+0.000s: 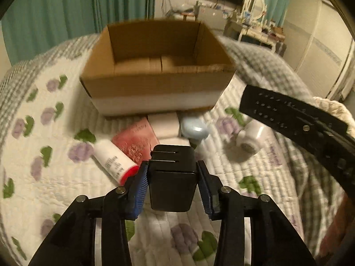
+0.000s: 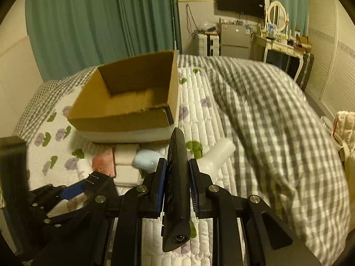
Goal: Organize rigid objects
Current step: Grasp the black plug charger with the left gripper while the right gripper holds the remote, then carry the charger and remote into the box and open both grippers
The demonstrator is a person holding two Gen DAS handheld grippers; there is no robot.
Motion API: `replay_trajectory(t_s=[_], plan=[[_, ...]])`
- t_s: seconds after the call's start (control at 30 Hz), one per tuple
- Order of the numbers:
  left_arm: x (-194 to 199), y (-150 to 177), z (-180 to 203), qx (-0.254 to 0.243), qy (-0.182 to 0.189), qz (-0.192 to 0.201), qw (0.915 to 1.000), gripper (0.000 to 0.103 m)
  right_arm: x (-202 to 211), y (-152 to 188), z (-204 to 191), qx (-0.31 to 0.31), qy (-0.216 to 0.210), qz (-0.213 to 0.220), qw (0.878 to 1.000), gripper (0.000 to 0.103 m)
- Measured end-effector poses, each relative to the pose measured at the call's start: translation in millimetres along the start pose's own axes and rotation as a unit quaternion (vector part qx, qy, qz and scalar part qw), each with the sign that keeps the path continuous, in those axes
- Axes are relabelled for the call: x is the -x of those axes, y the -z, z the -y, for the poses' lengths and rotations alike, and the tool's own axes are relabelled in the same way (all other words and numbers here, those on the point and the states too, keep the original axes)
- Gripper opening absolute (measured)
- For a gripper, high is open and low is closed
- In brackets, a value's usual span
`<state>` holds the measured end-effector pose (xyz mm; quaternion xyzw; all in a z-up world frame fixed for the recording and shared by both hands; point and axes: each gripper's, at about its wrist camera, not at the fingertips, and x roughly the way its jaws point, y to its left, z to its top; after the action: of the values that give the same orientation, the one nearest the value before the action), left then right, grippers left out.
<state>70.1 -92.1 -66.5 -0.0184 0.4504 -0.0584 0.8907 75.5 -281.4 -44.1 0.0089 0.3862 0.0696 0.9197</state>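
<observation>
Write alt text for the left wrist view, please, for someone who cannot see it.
The left hand-held gripper clamps a black rectangular plastic block above a quilted floral bedspread, facing an open brown cardboard box. A white red-capped tube, pink packet and pale blue oval object lie between.

The black remote (image 1: 297, 119) runs off the frame's right edge, blurred.

One cardboard box (image 1: 155, 84), one remote (image 2: 176, 177), one black block (image 1: 172, 184), two white bottles (image 1: 115, 161) (image 1: 250, 137), one red packet (image 1: 135, 141), one blue case (image 1: 194, 130), two white blocks (image 1: 164, 124) (image 2: 127, 173).
</observation>
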Motion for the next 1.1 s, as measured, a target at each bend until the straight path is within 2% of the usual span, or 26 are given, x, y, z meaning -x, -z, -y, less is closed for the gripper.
replay_trajectory(t_s=[0.23,0.4,0.53,0.67,0.8,1.0,1.1], plan=[[62.3,-40.2,-5.8,-0.014,0.020,0.062,0.9978,0.043,37.8,-27.3,-16.7,0.018,-0.005,0.041,0.999,0.019],[83.6,-83.2,-17.6,-0.011,0.027,0.095,0.9950,0.043,52.4,-64.3,-30.0,0.027,-0.019,0.073,0.997,0.019],[84.6,-121.0,-30.8,-0.013,0.018,0.121,0.9924,0.043,43.6,-103.3,-42.3,0.038,-0.023,0.095,0.995,0.019],[62.0,-150.2,-42.1,-0.014,0.005,0.118,0.9929,0.043,20.7,-139.0,-47.3,0.031,-0.027,0.108,0.993,0.019],[20.9,-169.5,-51.1,-0.012,-0.014,0.100,0.9948,0.043,-12.5,-161.7,-52.3,0.033,-0.024,0.109,0.993,0.019],[-43.6,-175.9,-60.7,-0.003,-0.013,0.061,0.9981,0.043,-69.0,-166.4,-49.3,0.027,-0.017,0.087,0.996,0.019],[-62.1,-174.6,-64.1,0.005,-0.007,0.047,0.9989,0.043,-94.6,-161.9,-48.0,0.029,-0.017,0.074,0.997,0.019]])
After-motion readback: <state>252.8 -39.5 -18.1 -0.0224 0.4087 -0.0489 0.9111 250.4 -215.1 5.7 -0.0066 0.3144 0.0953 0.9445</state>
